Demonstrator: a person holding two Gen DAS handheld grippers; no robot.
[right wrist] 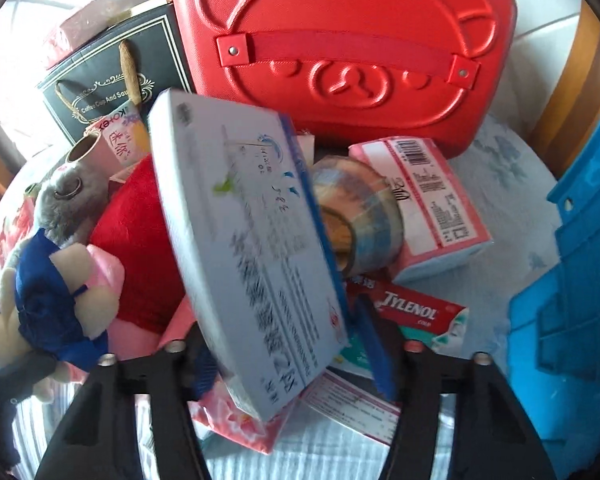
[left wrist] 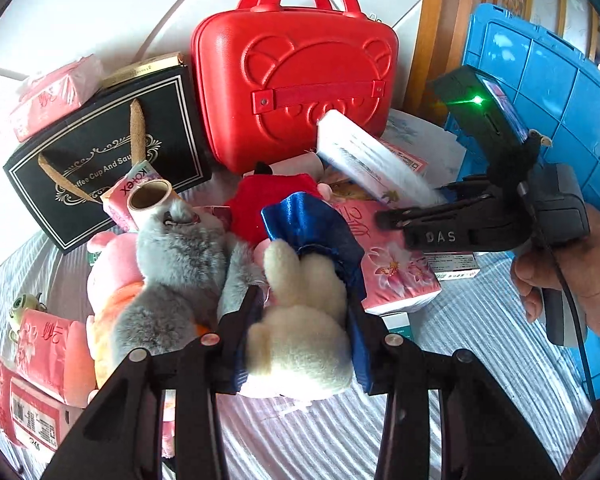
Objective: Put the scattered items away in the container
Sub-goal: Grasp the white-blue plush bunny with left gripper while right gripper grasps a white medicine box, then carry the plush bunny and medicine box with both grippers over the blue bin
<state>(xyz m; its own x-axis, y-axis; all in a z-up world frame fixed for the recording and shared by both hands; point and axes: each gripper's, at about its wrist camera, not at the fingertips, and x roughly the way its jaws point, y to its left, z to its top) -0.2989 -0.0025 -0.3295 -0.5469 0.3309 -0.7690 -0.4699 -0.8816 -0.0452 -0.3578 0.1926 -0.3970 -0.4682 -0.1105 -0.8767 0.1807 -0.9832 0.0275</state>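
A big blue crate [left wrist: 548, 92] stands at the right edge, cut off by the picture. The red case [left wrist: 296, 76] stands behind the pile on the striped cloth [left wrist: 460, 340]. The right gripper [right wrist: 284, 356] is clamped on a white box [right wrist: 252, 240] (its letters are too blurry to read), lifted and tilted over the pile. The left gripper [left wrist: 300, 320] squeezes a cream plush toy [left wrist: 300, 320] in a blue dress, beside a grey plush [left wrist: 176, 264]. A tape roll [right wrist: 360, 216] is half hidden behind the box.
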